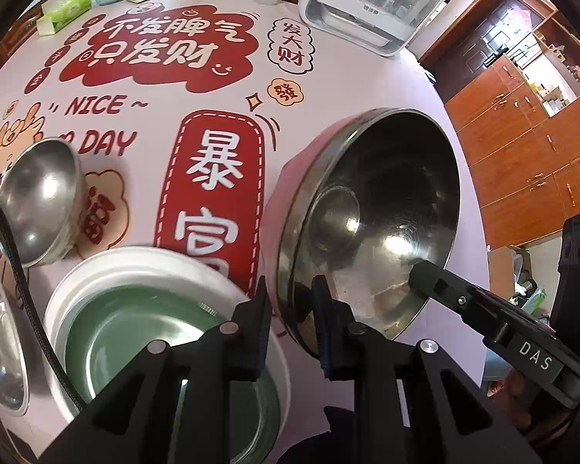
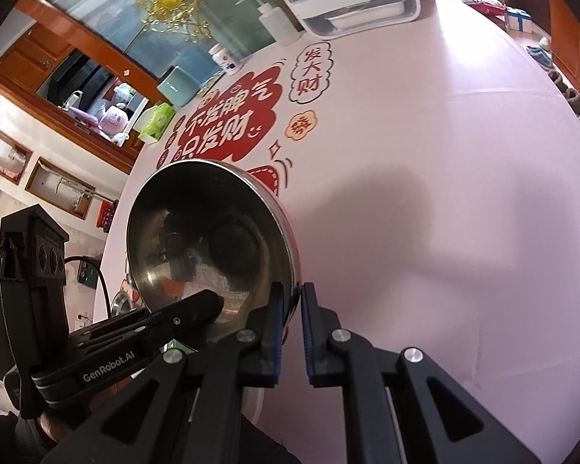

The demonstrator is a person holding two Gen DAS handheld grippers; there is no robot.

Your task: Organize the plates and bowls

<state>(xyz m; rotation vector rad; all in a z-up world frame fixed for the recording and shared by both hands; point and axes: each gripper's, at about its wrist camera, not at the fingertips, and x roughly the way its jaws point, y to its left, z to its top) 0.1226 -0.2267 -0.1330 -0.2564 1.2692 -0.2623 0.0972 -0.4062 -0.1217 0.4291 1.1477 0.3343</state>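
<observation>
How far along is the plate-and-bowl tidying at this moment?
Early to midway, by the look of it. Done: nothing visibly stacked, though the green plate lies flat on the table. In hand: the left gripper and right gripper both have their jaws shut on the rim of the pink-sided steel bowl, held tilted. Left: the small steel bowl sits apart.

Glossy steel lines the pink bowl (image 1: 375,224); the printed tablecloth (image 1: 166,89) looks smooth, faintly shiny.

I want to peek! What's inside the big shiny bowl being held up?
Nothing: the bowl shows only bare metal and reflections. Each hand-held gripper, left and right, pinches its rim, hiding small bits.
</observation>
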